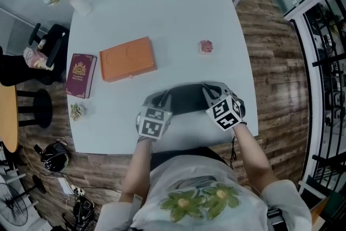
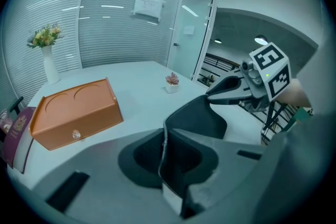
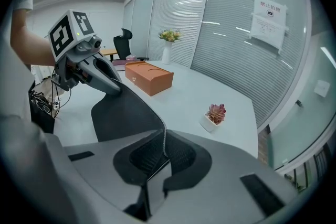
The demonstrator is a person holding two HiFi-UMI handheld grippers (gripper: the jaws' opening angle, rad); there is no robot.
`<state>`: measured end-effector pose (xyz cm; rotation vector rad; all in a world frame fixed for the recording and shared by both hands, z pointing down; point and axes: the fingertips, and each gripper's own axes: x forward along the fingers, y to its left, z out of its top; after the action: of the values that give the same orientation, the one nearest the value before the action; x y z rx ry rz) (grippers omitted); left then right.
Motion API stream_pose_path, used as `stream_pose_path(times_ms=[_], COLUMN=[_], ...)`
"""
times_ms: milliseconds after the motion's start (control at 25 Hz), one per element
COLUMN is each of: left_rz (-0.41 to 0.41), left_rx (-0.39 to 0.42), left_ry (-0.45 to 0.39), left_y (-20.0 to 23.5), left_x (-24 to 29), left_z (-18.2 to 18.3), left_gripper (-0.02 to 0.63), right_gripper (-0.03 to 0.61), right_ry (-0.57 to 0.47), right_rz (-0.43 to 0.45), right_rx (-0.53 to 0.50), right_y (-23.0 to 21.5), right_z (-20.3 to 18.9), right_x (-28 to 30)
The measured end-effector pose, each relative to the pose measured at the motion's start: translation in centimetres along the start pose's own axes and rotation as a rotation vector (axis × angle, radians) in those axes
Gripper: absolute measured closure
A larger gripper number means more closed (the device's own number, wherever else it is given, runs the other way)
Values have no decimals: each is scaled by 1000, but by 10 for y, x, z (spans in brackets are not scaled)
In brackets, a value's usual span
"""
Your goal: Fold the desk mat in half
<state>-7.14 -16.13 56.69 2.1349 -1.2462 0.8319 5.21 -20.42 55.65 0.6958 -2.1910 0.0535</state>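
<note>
Pinched flat between the left gripper's closed jaws is one edge of a dark grey flexible desk mat. The right gripper clamps another edge the same way. Each gripper view also catches the opposite gripper biting the mat. Only the head view shows the mat bowed between both grippers over the white table, on the person's side of the orange rectangular box, with a maroon book left of that box.
</note>
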Motion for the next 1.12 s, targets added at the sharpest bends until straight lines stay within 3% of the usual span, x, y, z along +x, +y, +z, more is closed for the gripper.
stream_pose_path(times_ms=[1120], left_rz=[5], left_rx=[-60], left_ry=[97], left_y=[22], left_x=[51], left_z=[-26], left_gripper=[592], right_gripper=[549], right_ry=[115], right_rz=[64], right_rx=[17], right_y=[-4], right_z=[-31], right_x=[58])
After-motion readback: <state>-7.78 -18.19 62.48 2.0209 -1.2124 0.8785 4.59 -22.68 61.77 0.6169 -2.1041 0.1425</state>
